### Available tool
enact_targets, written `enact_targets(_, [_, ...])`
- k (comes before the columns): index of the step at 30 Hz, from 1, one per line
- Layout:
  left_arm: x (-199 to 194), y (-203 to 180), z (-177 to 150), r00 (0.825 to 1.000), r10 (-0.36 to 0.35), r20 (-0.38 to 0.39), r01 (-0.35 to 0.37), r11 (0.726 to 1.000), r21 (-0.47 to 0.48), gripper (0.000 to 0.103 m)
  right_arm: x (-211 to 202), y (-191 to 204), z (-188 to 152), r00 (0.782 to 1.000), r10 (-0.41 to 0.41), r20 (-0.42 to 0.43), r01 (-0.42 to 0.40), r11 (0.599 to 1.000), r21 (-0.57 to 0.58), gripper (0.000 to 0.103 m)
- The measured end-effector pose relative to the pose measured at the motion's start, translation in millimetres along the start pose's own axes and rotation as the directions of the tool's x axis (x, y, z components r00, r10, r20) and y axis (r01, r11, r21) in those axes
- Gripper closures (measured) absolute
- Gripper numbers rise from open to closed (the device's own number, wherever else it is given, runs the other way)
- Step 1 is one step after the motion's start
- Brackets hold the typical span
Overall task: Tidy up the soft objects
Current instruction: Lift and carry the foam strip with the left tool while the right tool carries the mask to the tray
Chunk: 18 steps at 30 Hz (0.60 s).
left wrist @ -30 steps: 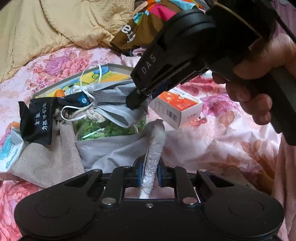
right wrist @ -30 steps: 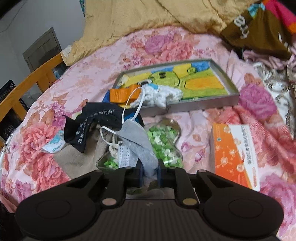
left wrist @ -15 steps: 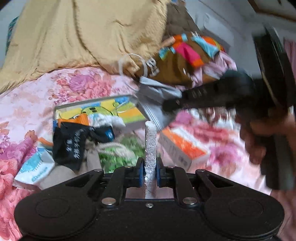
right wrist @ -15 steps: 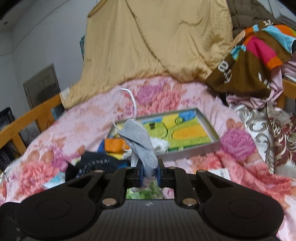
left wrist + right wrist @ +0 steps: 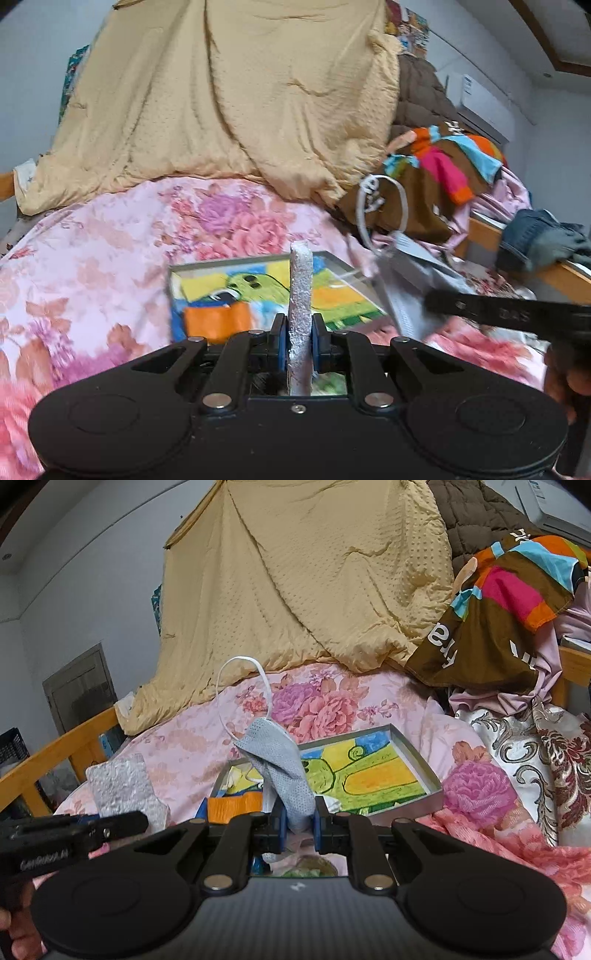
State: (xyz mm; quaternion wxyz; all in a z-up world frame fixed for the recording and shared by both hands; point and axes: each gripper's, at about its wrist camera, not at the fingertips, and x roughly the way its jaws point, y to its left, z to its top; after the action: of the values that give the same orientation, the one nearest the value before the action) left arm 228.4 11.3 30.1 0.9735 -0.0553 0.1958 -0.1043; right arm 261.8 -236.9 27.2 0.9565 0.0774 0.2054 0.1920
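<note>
Above the floral pink bedspread (image 5: 192, 738), both grippers now ride higher; left gripper (image 5: 300, 338) clamps a white textured foam strip (image 5: 301, 288); right gripper (image 5: 298, 821) clamps a grey mesh face mask (image 5: 284, 768).

Soft, even indoor light with no glare and only faint shadows. Strong fisheye bending curves the walls and bed rail at the frame edges. In the left wrist view, motion blur smears the right tool (image 5: 436, 302) and the floral bedsheet (image 5: 92, 266); the right wrist view is sharper.
</note>
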Motion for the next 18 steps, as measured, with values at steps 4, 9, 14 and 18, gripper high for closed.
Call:
enact_targets(4, [19.1, 14.1, 9.6, 1.000, 0.022, 0.006, -0.022, 1.000, 0.005, 0.089, 17.2, 3.2, 4.4, 1.000, -0.001, 0.006, 0.001, 1.000, 0.013, 0.088])
enact_targets(9, [40.4, 34.3, 19.0, 0.999, 0.035, 0.023, -0.034, 0.999, -0.013, 0.089, 46.3, 13.5, 7.0, 1.000, 0.006, -0.004, -0.006, 1.000, 0.008, 0.088])
enact_targets(14, [64.4, 58.4, 23.2, 0.999, 0.044, 0.015, -0.043, 0.998, -0.047, 0.089, 75.4, 23.6, 8.6, 1.000, 0.021, -0.008, -0.021, 1.000, 0.005, 0.088])
enact_targets(18, [89.2, 82.7, 22.1, 1.000, -0.008, -0.016, 0.006, 0.994, -0.113, 0.089, 102.6, 29.2, 9.1, 0.999, 0.039, -0.022, -0.038, 0.999, 0.023, 0.088])
